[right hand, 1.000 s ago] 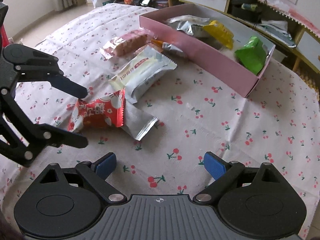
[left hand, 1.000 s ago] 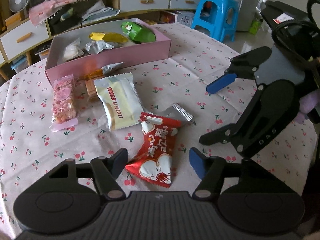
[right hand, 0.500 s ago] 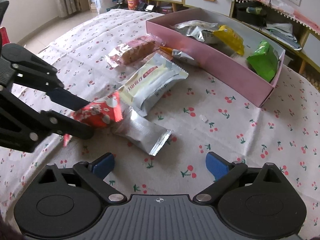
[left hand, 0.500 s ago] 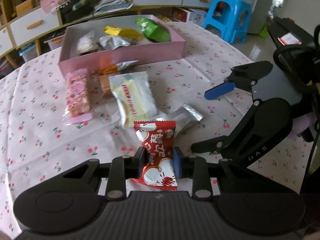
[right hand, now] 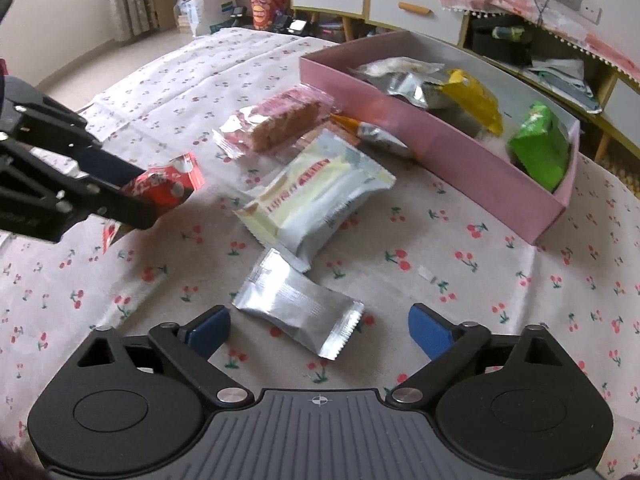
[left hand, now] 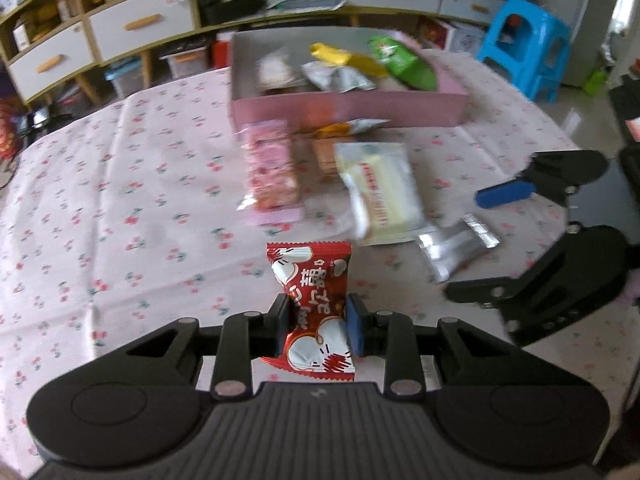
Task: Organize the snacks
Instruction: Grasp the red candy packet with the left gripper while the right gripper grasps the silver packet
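The red candy packet [left hand: 311,312] was pinched in the left gripper [left hand: 314,330], up off the table, well short of the pink box [left hand: 348,110]. The right gripper [right hand: 318,326] gaped wide over the silver packet [right hand: 298,306]. A few snacks were boxed; five more waited outside.

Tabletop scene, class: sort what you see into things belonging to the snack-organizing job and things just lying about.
Job: red snack packet in left gripper; pink box; silver packet; cream packet; pink bar; right gripper.

Lying about: blue stool; drawers.
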The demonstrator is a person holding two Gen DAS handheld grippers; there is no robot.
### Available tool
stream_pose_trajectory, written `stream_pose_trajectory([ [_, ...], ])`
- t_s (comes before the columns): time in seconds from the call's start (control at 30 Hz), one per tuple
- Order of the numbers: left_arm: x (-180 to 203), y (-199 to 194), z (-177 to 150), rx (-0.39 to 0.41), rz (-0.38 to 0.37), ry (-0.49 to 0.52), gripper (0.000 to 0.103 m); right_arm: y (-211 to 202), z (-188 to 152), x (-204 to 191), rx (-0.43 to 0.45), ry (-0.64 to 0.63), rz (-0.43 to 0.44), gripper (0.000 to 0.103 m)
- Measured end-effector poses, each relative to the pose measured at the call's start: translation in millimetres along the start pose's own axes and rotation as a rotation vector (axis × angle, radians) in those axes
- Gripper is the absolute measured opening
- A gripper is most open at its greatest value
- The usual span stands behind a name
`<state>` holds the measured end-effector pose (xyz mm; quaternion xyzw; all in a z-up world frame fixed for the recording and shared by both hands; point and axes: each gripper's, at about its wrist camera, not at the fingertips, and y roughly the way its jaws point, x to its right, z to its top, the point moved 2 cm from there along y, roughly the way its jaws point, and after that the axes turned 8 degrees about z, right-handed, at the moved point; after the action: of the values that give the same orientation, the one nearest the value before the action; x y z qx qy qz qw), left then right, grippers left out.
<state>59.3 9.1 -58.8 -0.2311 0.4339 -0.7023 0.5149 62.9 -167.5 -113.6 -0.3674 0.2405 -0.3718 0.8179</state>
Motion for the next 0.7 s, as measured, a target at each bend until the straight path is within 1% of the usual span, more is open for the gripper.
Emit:
stream_pose_trajectory([
  [0.13,-10.9,5.3,-1.8,-0.019,0.026,-0.026,0.028,-0.5,2.1,-5.7,0.004,-0.014,0.019,0.086],
  [0.23,-15.1,6.4,-2.6,-0.024,0.031,-0.038,0.031,-2.3,2.2,-7.5,0.0,-0.018,0.035,0.08],
  [0.3,-16.1,6.9,-3.0,-0.029,0.033,-0.044,0.033,-4.7,2.1,-9.8,-0.015,-0.022,0.049,0.079],
  [0.43,-15.9,7.9,-3.6,-0.038,0.036,-0.043,0.035,-7.8,-0.6,-18.7,-0.047,-0.054,0.109,0.077],
  [0.6,-17.0,9.2,-4.6,-0.051,0.036,-0.055,0.038,-12.7,-2.6,-34.6,-0.08,-0.08,0.213,0.076],
  [0.63,-17.6,10.0,-4.6,-0.053,0.036,-0.059,0.038,-13.4,-2.0,-36.8,-0.076,-0.085,0.212,0.074],
  [0.7,-18.6,10.8,-5.2,-0.057,0.037,-0.064,0.039,-12.4,-0.6,-39.4,-0.063,-0.092,0.177,0.074],
])
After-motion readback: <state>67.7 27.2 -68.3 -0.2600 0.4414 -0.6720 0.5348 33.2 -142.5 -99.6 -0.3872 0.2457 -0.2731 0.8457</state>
